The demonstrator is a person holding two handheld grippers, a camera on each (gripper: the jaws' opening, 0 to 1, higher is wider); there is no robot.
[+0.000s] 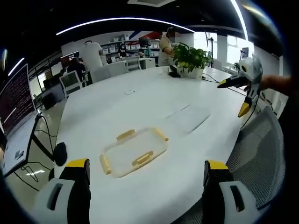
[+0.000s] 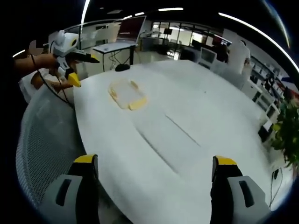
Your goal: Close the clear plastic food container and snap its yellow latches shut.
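Approach step: both tongs, left tongs (image 1: pixel 145 173) and right tongs (image 2: pixel 154 169), spread wide, empty; container (image 1: pixel 134 152) (yellow latches (image 1: pixel 142 158) splayed) on tabletop (image 1: pixel 187 84), well apart; next: descend, press latches

Grey gripper (image 1: pixel 146 175) bodies, black jaws, yellow tips
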